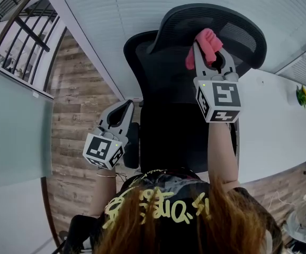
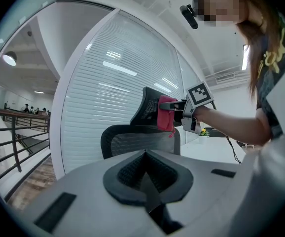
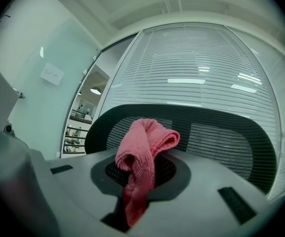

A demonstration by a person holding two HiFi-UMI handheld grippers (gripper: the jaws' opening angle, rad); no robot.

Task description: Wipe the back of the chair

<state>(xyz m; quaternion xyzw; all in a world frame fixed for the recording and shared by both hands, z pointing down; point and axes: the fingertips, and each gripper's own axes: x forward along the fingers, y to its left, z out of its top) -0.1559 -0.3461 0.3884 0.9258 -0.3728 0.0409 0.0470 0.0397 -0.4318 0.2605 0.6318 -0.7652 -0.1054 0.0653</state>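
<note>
A black mesh office chair [image 1: 163, 83] stands in front of me, its curved headrest [image 1: 216, 23] highest and its back [image 2: 137, 137] below it. My right gripper [image 1: 212, 54] is shut on a folded pink cloth [image 1: 206, 45], held up against the headrest [image 3: 221, 132]. In the right gripper view the pink cloth [image 3: 142, 157] bulges out from between the jaws. My left gripper [image 1: 120, 115] hangs low at the chair's left side, shut and holding nothing. From the left gripper view the cloth [image 2: 166, 113] and the right gripper [image 2: 182, 113] show beside the headrest [image 2: 150, 105].
A white desk [image 1: 280, 126] runs to the right of the chair, with a small yellow-green plant [image 1: 302, 96] at its far end. A slatted glass wall [image 1: 142, 4] stands behind the chair. Wood flooring [image 1: 79, 105] and a railing [image 1: 20, 20] lie to the left.
</note>
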